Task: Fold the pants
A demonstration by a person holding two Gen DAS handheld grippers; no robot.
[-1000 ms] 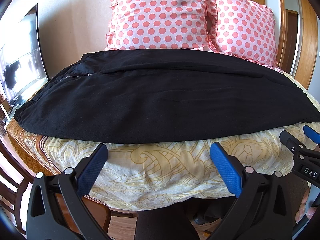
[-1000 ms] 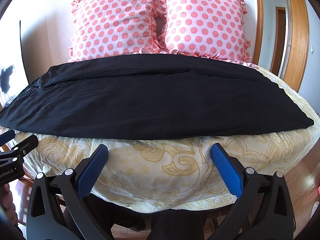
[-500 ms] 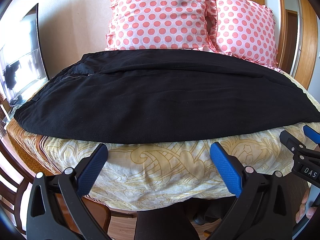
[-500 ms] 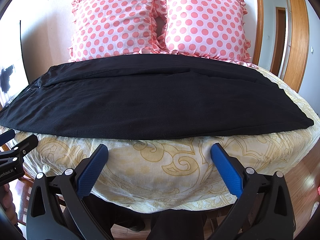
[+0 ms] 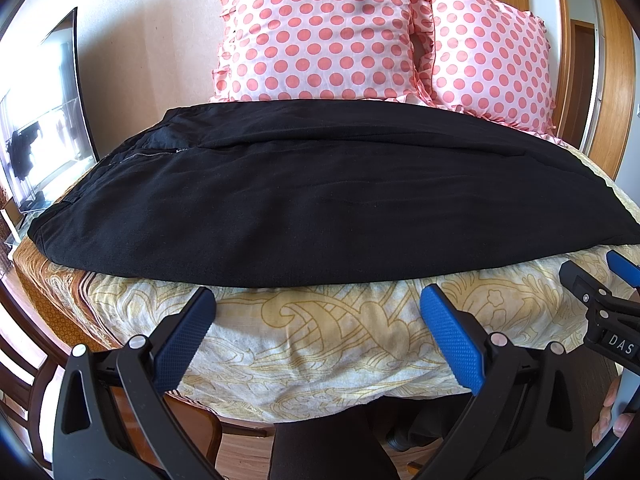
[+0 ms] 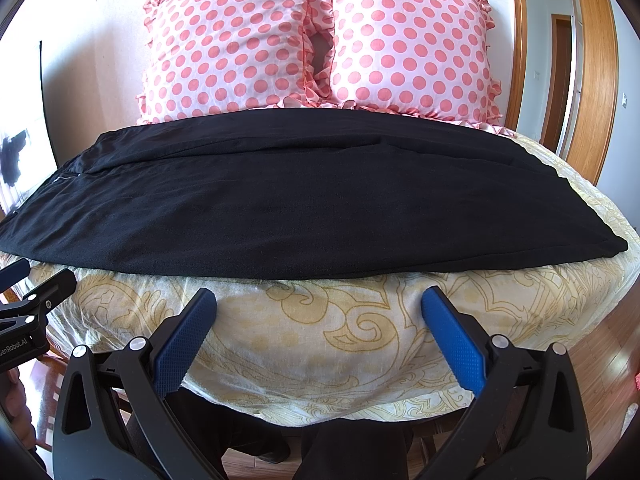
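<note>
Nothing has moved since the earlier frames: both grippers hover as before, short of the near edge of the bed. Left gripper (image 5: pixel 318 320) and right gripper (image 6: pixel 320 320), each with jaws spread wide and holding nothing; blue ribbed pads (image 5: pixel 452 344) face inward. Black pants (image 5: pixel 320 208), a soft matte fabric, lie flat across a cream bedspread (image 5: pixel 340 344) with a gold scroll pattern, waist to the left, leg ends to the right. Two pink polka-dot pillows (image 6: pixel 320 40) with ruffled edges stand against the pale wall behind, touching the pants' far edge. Wooden door frame (image 6: pixel 592 80) at right; wood flooring below.
</note>
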